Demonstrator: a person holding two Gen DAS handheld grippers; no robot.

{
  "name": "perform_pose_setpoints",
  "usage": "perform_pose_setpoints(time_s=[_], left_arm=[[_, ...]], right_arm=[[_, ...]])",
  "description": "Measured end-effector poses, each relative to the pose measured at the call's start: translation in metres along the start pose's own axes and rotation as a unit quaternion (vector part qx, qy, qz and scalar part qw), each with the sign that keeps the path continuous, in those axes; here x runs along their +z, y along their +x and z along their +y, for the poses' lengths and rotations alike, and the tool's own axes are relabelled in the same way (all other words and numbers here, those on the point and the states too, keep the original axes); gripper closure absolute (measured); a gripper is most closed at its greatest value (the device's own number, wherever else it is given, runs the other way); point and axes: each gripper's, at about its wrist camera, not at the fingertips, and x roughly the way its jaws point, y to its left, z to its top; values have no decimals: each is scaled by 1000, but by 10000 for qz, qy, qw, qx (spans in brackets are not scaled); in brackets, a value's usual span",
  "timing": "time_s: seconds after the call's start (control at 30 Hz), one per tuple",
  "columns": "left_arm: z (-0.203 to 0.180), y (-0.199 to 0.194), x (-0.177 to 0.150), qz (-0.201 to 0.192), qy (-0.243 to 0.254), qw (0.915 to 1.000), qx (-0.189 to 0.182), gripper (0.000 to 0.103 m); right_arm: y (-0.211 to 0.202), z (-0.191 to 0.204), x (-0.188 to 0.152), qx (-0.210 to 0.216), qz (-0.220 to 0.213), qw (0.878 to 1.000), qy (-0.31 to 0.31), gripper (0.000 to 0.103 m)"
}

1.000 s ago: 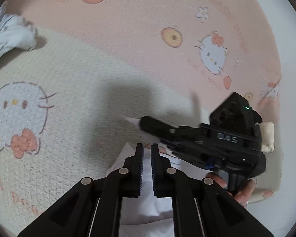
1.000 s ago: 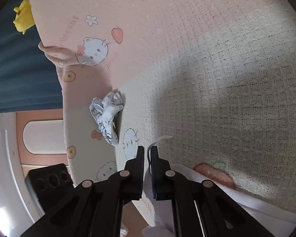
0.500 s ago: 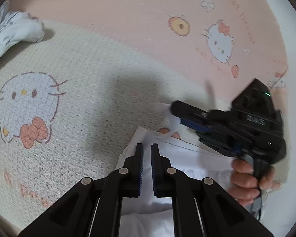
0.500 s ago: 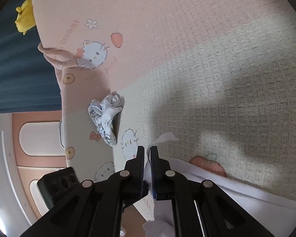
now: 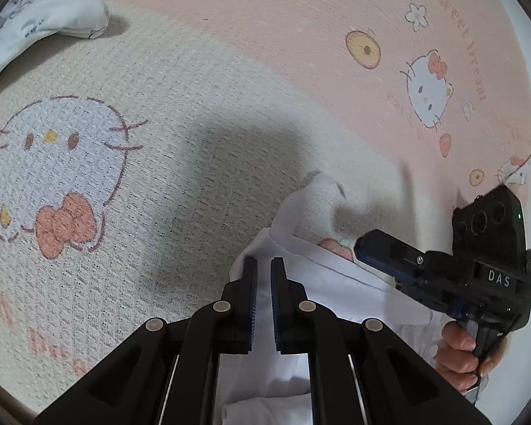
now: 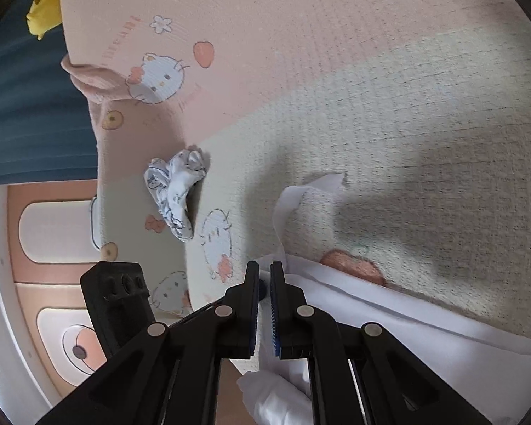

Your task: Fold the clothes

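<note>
A white garment (image 5: pixel 336 294) lies partly spread on the pink and cream cartoon-cat blanket (image 5: pixel 194 106), with a thin white strap (image 5: pixel 301 205) curling out past its edge. My left gripper (image 5: pixel 263 272) is shut on the garment's near corner, low over the blanket. To its right my right gripper (image 5: pixel 363 244), held by a hand (image 5: pixel 456 354), pinches the same edge. In the right wrist view the right gripper (image 6: pixel 264 276) is shut on the garment (image 6: pixel 389 311), and the strap (image 6: pixel 290 198) loops ahead of it.
A crumpled white printed garment (image 5: pixel 42 24) (image 6: pixel 175 191) lies farther off on the blanket (image 6: pixel 407 124). Beyond the bed's edge are a blue curtain (image 6: pixel 24 106), a yellow toy (image 6: pixel 44 7) and a pink and white cabinet (image 6: pixel 46 230).
My left gripper has sunk toward the blanket with the garment's corner. More of the white cloth and its strap now lie out on the blanket. In the left view the right gripper has shifted right.
</note>
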Motion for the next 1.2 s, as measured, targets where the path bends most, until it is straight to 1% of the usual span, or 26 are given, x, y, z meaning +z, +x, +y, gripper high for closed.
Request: perform_pose_setpoints(time_s=[0.07, 0.1, 0.13, 0.17, 0.2, 0.23, 0.37, 0.47, 0.5, 0.57, 0.6, 0.63, 0.67, 0.73, 0.77, 0.83, 0.9, 0.93, 0.97, 1.0, 1.07, 1.1, 1.17, 1.2], left_arm=[[7, 0, -1, 14, -85, 10000, -25, 97], [9, 1, 0, 18, -146, 9999, -80, 97], [11, 3, 1, 25, -206, 9997, -130, 97], [12, 4, 1, 35, -238, 9996, -161, 97], [13, 5, 2, 43, -243, 9995, -182, 97], [14, 5, 3, 40, -248, 9995, -197, 97], [16, 10, 4, 3, -299, 9992, -251, 97], [16, 15, 4, 25, -262, 9994, -229, 97], [15, 15, 5, 58, -235, 9995, -180, 97], [9, 8, 8, 133, -123, 9998, 106, 97], [3, -1, 10, 13, -11, 9996, 265, 97], [-3, -10, 12, -190, 167, 9990, 356, 97], [-10, -17, 13, -392, 377, 9978, 370, 97], [-20, -26, 17, -651, 728, 9947, 322, 97], [-18, -26, 21, -686, 758, 9942, 340, 97], [-22, -10, 29, -544, 569, 9962, 363, 97], [-22, 8, 34, -272, 432, 9984, 246, 97], [-25, 18, 35, -114, 471, 9985, 248, 97], [-25, 23, 26, -43, 549, 9982, 255, 97], [-28, 30, 27, -5, 637, 9977, 231, 97], [-33, 44, 31, 89, 744, 9970, 212, 97], [-33, 51, 32, 165, 723, 9968, 302, 97], [-34, 58, 34, 145, 747, 9963, 387, 97], [-35, 58, 35, 61, 785, 9962, 380, 97]], right_arm=[[-3, 3, 1, 66, -124, 9999, -20, 97], [-4, 4, 2, 97, -182, 9998, -28, 93], [-4, 6, 3, 107, -223, 9997, -19, 75], [-3, 6, 5, 107, -252, 9996, 2, 52], [-1, 5, 6, 105, -267, 9996, 68, 44], [2, 2, 8, 102, -271, 9994, 166, 41], [19, -14, 15, -3, -288, 9979, 577, 41], [26, -12, 18, 241, -501, 9968, 574, 41], [28, -11, 20, 269, -550, 9965, 571, 41], [34, -10, 22, 269, -591, 9962, 586, 41], [35, -9, 22, 328, -591, 9959, 605, 41], [36, -10, 23, 372, -596, 9955, 642, 41], [36, -11, 23, 401, -598, 9951, 674, 41], [36, -12, 23, 446, -589, 9947, 710, 41], [35, -13, 23, 461, -580, 9946, 724, 41], [35, -14, 23, 488, -576, 9942, 772, 41], [34, -15, 21, 520, -627, 9926, 904, 41], [32, -17, 21, 552, -667, 9912, 999, 41], [31, -19, 20, 584, -707, 9898, 1093, 41], [29, -19, 20, 554, -754, 9891, 1137, 41], [24, -16, 19, 408, -860, 9888, 1154, 38], [22, -15, 18, 334, -912, 9885, 1162, 37], [18, -11, 18, 145, -1022, 9886, 1091, 36], [16, -7, 18, -1, -1083, 9896, 950, 36]])
